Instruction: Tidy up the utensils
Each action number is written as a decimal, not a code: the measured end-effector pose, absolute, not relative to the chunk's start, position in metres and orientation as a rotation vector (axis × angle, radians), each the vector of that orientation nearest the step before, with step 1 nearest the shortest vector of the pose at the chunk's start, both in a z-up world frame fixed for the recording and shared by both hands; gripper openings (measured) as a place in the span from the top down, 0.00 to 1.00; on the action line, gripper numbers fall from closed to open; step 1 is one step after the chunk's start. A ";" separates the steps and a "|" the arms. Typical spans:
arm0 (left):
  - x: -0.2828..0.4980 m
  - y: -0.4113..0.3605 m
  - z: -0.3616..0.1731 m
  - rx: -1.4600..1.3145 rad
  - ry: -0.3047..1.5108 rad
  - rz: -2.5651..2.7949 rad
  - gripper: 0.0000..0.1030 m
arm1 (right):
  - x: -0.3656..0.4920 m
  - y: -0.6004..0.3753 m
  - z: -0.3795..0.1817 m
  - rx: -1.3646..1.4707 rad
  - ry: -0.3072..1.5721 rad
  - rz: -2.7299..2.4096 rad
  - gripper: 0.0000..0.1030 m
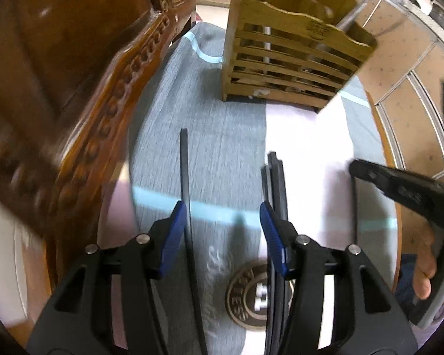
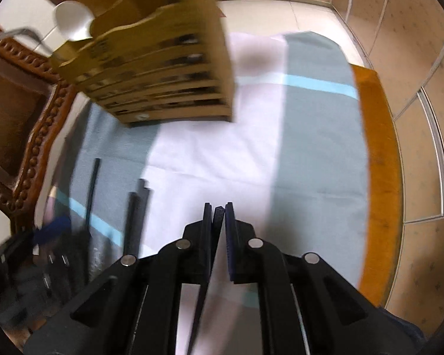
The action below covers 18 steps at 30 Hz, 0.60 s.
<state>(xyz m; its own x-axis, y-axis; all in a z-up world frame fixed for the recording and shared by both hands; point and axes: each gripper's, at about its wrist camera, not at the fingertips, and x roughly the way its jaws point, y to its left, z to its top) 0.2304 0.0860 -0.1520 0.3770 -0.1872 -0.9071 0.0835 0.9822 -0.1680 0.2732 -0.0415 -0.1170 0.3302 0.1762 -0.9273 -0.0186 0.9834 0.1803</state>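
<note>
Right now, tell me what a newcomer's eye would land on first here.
The slatted wooden utensil holder standing at the far end of the grey and white cloth, a white spoon sticking out of it. Then the carved brown chair on the left, and the left gripper open, empty.

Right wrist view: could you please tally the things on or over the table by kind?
Grippers: 2 (right gripper, left gripper)
Holder: 1
Utensils in it: 2 (spoon, metal handle)
Cloth: 1
Total: 6
</note>
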 end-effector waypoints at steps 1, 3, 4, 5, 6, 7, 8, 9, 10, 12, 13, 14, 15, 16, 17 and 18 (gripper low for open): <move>0.241 0.084 -0.156 -0.080 1.187 -0.158 0.50 | 0.275 -0.048 -0.120 0.150 1.231 0.126 0.91; 0.255 0.078 -0.163 -0.047 1.216 -0.135 0.52 | 0.275 -0.056 -0.121 0.150 1.239 0.136 0.91; 0.260 0.077 -0.165 -0.041 1.226 -0.134 0.52 | 0.274 -0.062 -0.124 0.148 1.244 0.138 0.91; 0.267 0.075 -0.168 -0.031 1.241 -0.132 0.52 | 0.275 -0.063 -0.125 0.145 1.252 0.140 0.91; 0.274 0.072 -0.171 -0.017 1.253 -0.126 0.52 | 0.275 -0.064 -0.126 0.148 1.263 0.146 0.91; 0.279 0.070 -0.173 -0.004 1.260 -0.121 0.52 | 0.272 -0.070 -0.130 0.150 1.270 0.153 0.90; 0.284 0.067 -0.175 0.012 1.267 -0.118 0.52 | 0.271 -0.072 -0.132 0.153 1.278 0.160 0.90; 0.288 0.066 -0.175 0.024 1.267 -0.108 0.53 | 0.272 -0.071 -0.134 0.157 1.282 0.165 0.86; 0.291 0.065 -0.176 0.028 1.270 -0.103 0.55 | 0.272 -0.064 -0.138 0.160 1.284 0.168 0.83; 0.294 0.063 -0.178 0.012 1.289 -0.117 0.72 | 0.273 -0.064 -0.140 0.171 1.279 0.170 0.77; 0.296 0.062 -0.180 -0.002 1.302 -0.127 0.76 | 0.276 -0.063 -0.146 0.170 1.277 0.170 0.77; 0.296 0.062 -0.182 -0.004 1.301 -0.128 0.79 | 0.276 -0.063 -0.146 0.169 1.273 0.172 0.77; 0.295 0.061 -0.181 0.004 1.300 -0.125 0.84 | 0.273 -0.064 -0.148 0.170 1.268 0.173 0.78; 0.294 0.061 -0.180 -0.013 1.304 -0.136 0.88 | 0.272 -0.063 -0.147 0.168 1.264 0.170 0.78; 0.292 0.062 -0.180 -0.030 1.307 -0.148 0.94 | 0.272 -0.064 -0.148 0.162 1.259 0.169 0.83; 0.288 0.060 -0.181 -0.044 1.313 -0.166 0.95 | 0.272 -0.067 -0.155 0.157 1.256 0.170 0.90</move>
